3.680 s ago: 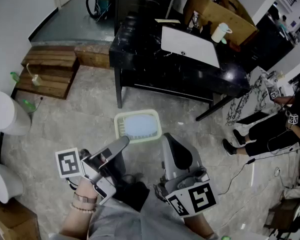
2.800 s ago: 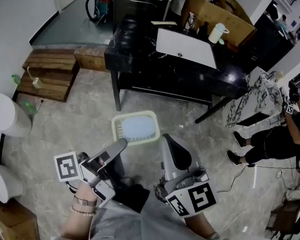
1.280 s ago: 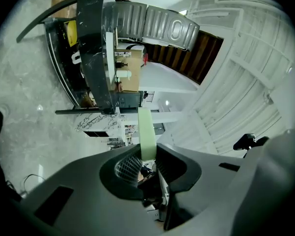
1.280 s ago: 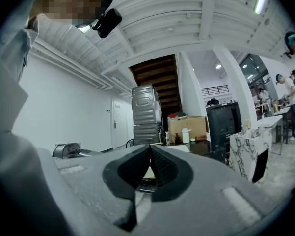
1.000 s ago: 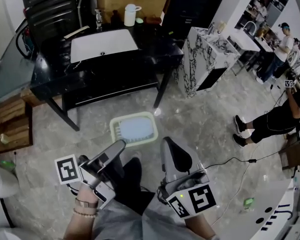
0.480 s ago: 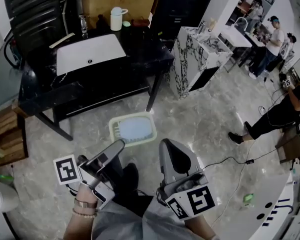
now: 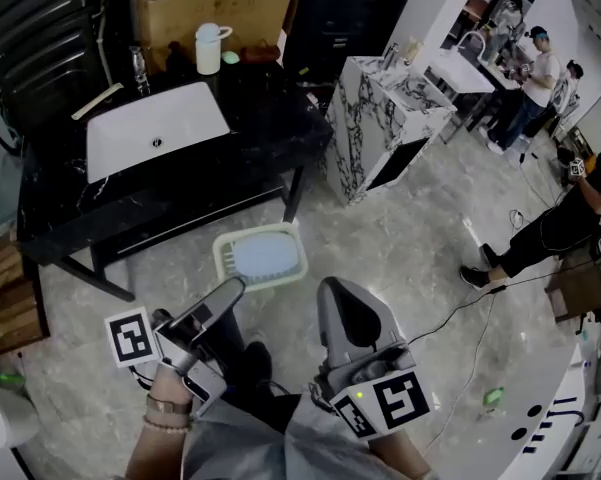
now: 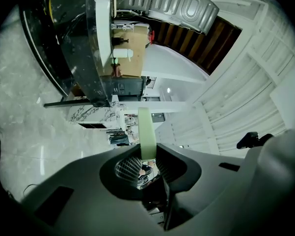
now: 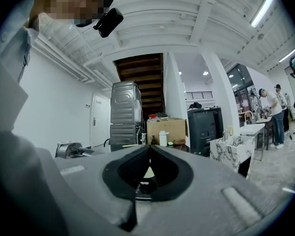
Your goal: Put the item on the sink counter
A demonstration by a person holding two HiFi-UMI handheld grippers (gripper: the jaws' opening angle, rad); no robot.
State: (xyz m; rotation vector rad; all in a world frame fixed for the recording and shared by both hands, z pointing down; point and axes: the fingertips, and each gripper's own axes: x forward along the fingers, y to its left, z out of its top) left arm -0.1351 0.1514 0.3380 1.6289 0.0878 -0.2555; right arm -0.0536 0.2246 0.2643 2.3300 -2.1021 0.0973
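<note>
At upper left of the head view, the black sink counter with its white basin sits well apart from the item. The pale green tray hangs over the floor. Only the left claw pinches it, at the near rim, which shows edge-on between the jaws in the left gripper view. Beside it the right claw is clenched on nothing, so it gives no support. Risks: the one-sided rim grip could let the tray pivot or slip on the way. Landing half over the basin or the counter edge could tip it. The cup at the back could get knocked.
</note>
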